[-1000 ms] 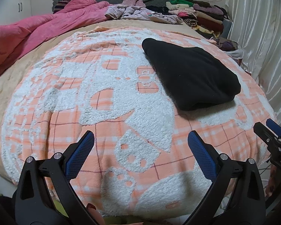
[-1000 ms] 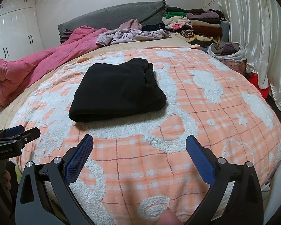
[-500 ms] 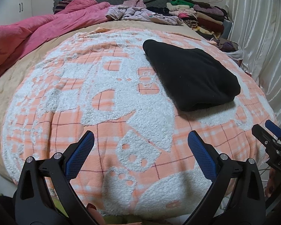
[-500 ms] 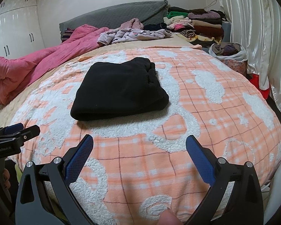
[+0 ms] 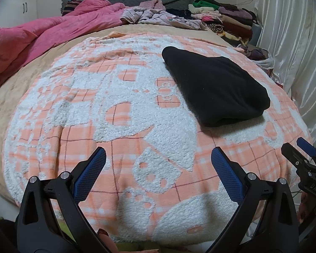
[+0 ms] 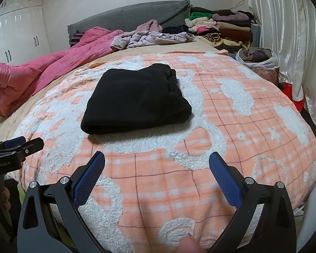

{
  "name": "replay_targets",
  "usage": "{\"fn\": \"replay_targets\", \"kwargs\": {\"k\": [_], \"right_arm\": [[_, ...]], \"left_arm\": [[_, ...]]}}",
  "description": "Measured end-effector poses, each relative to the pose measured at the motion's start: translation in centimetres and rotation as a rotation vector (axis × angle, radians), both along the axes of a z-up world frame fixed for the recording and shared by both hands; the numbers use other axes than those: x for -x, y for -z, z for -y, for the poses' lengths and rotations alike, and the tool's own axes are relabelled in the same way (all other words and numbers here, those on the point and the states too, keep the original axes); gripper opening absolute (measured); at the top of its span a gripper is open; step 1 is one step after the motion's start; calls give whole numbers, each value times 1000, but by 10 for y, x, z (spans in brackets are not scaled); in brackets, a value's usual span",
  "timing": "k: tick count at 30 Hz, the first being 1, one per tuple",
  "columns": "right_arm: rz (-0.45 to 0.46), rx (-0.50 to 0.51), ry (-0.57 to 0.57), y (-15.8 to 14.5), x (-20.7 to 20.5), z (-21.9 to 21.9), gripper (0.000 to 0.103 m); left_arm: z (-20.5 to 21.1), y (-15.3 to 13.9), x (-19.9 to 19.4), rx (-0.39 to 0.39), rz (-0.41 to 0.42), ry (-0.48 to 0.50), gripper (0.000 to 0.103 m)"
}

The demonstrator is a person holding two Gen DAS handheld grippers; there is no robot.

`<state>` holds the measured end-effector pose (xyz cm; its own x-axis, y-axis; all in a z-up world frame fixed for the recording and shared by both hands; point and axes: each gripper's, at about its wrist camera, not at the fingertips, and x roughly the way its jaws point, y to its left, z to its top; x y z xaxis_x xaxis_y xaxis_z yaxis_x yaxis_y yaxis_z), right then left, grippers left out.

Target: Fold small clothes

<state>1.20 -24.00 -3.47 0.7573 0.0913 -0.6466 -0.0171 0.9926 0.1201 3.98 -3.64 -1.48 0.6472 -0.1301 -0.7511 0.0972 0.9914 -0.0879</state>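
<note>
The black folded garment looks like matt, soft fleece. Under it, the orange plaid blanket carries rough, nubbly white pile. Each claw has matt black plastic arms and textured blue pads.

My left gripper jaws spread wide over the blanket, holding nothing, black folded garment lying ahead to my right, right gripper at far edge, pink duvet beyond.
</note>
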Motion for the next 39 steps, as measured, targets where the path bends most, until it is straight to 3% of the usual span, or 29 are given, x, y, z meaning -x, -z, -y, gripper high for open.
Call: {"fn": "replay_targets", "kwargs": {"k": [29,34,39], "right_arm": [[-15,-24,51,4,-1,12,99],[-16,-21,122,5,0,27,99],[-29,-7,299,8,13,74,99]], "left_arm": [[1,2,0,-5,-14,29,94],[-6,8,-4,-10,-47,12,94],[-30,14,-14,-2,-68,-47,94]]}}
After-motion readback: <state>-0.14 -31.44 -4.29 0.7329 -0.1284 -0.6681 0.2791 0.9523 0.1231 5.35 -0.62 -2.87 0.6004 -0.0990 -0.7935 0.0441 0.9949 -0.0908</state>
